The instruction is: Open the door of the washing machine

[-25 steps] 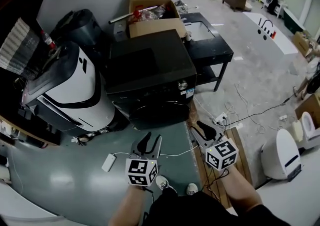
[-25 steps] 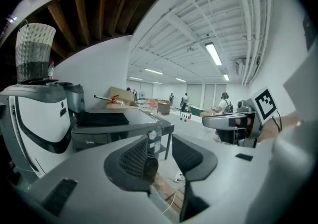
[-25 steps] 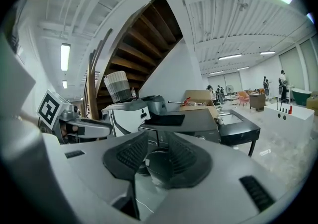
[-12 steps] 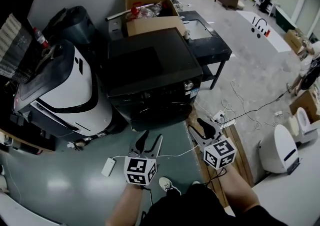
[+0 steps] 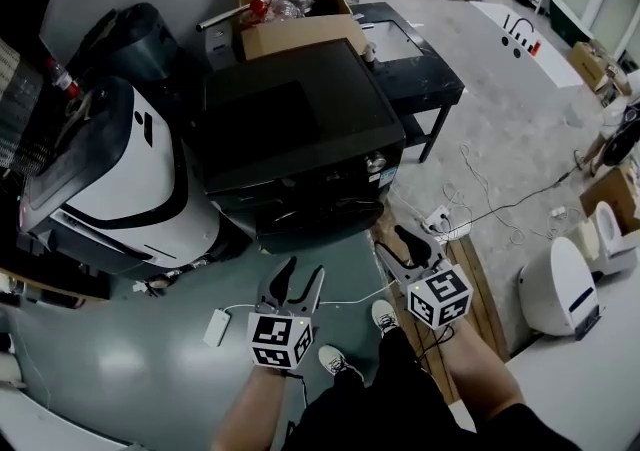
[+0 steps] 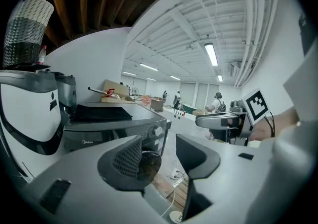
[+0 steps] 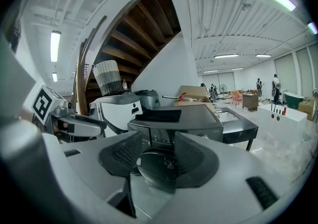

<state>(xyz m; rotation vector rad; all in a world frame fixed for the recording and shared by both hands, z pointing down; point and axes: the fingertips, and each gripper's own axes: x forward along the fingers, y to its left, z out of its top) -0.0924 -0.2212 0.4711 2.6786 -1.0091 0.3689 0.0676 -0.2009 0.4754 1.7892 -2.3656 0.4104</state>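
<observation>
Black washing machine stood on the floor just ahead of the person, round door shut. The left gripper and right gripper, both empty, had just been opening their jaws wide. The approach appeared under way; reaching the door's edge likely came next. Behind the machine, a cardboard box held a rod and crumpled plastic.

Left tongs, right tongs newly spread before washer

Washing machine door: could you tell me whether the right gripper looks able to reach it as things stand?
Probably yes. The right gripper points at the door, apart from it, and nothing stands in the way. Its jaws have just been opening, empty.
</observation>
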